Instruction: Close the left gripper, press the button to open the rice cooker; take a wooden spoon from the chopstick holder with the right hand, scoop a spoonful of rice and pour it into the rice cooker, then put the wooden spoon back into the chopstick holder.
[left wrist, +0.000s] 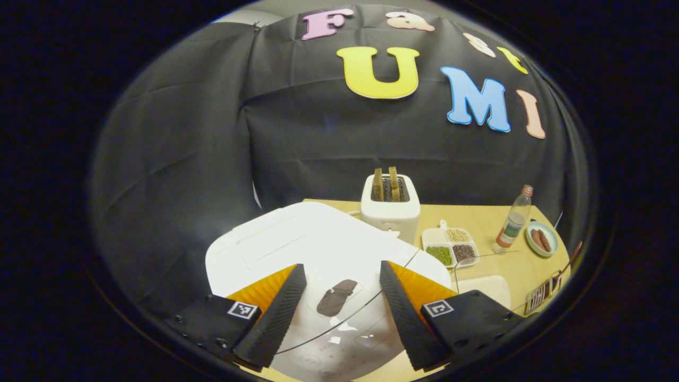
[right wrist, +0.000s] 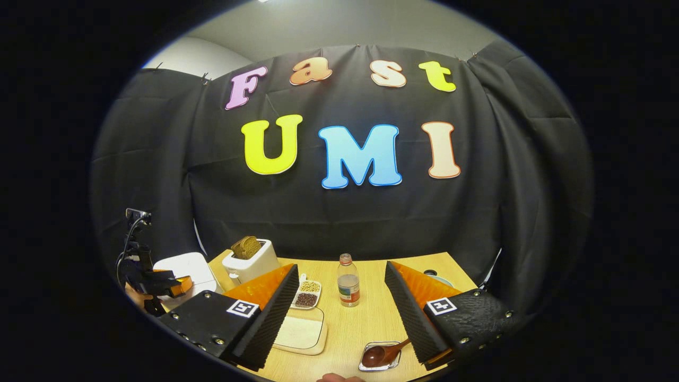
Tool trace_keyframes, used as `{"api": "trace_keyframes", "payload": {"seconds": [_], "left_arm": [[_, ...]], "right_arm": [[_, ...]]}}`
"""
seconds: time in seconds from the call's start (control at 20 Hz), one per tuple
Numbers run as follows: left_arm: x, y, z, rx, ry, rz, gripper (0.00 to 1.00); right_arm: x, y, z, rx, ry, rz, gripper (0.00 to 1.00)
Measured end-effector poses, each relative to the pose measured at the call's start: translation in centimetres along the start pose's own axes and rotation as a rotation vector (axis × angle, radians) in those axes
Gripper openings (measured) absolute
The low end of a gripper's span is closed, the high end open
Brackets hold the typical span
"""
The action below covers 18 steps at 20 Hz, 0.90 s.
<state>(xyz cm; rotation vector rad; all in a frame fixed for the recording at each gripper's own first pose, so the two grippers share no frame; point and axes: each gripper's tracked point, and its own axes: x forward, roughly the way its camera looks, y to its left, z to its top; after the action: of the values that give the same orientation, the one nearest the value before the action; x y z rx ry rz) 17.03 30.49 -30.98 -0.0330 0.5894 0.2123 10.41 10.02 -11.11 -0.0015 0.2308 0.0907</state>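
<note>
The white rice cooker (left wrist: 318,244) lies right under my left gripper (left wrist: 340,268), its lid down. A dark button (left wrist: 337,297) sits on the lid's front, between and below the open fingers, which hold nothing. The cooker (right wrist: 183,268) appears far left in the right gripper view, with the left gripper (right wrist: 159,284) above it. My right gripper (right wrist: 341,266) is open and empty over the table. The wooden spoon (right wrist: 384,353) rests in the metal chopstick holder (right wrist: 371,366) just beside its right finger. A pale rice tray (right wrist: 302,331) lies by its left finger.
A white toaster (left wrist: 390,209) with bread stands behind the cooker. Right of it are a divided dish of grains (left wrist: 451,246), a bottle (left wrist: 513,220) and a plate of sausages (left wrist: 542,237). The chopstick holder (left wrist: 541,296) sits near the table's right edge.
</note>
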Motion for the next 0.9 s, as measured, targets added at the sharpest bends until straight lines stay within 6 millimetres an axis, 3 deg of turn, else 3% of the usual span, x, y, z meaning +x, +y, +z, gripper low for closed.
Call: {"api": "trace_keyframes", "payload": {"seconds": [0.1, 0.3, 0.4, 0.55, 0.7, 0.75, 0.9], "left_arm": [[-1.8, -1.1, 4.0, 0.006, -0.11, -0.028, 0.97], [-10.9, -6.0, 14.7, -0.031, -0.368, -0.154, 0.95], [-15.0, -8.1, 18.1, -0.029, -0.45, -0.201, 0.97], [-19.9, -11.3, 20.8, -0.048, -0.514, -0.269, 0.96], [-23.1, -12.1, 22.5, -0.042, -0.549, -0.266, 0.98], [-23.6, -12.4, 22.3, -0.044, -0.551, -0.266, 0.98], [-24.8, -13.6, 21.1, -0.045, -0.521, -0.255, 0.98]], "right_arm": [[-0.3, 0.0, 0.8, -0.006, -0.021, 0.001, 0.99], [-1.8, 0.1, 4.2, 0.005, -0.089, -0.019, 0.99], [-3.1, 0.3, 6.7, 0.008, -0.136, -0.038, 0.99], [-4.8, 1.1, 9.4, -0.013, -0.188, -0.055, 0.99], [-6.5, 2.0, 10.5, -0.027, -0.203, -0.045, 0.95], [-7.0, 2.2, 10.8, -0.033, -0.215, -0.038, 0.99], [-7.9, 2.6, 11.0, -0.039, -0.226, 0.005, 0.96]]}}
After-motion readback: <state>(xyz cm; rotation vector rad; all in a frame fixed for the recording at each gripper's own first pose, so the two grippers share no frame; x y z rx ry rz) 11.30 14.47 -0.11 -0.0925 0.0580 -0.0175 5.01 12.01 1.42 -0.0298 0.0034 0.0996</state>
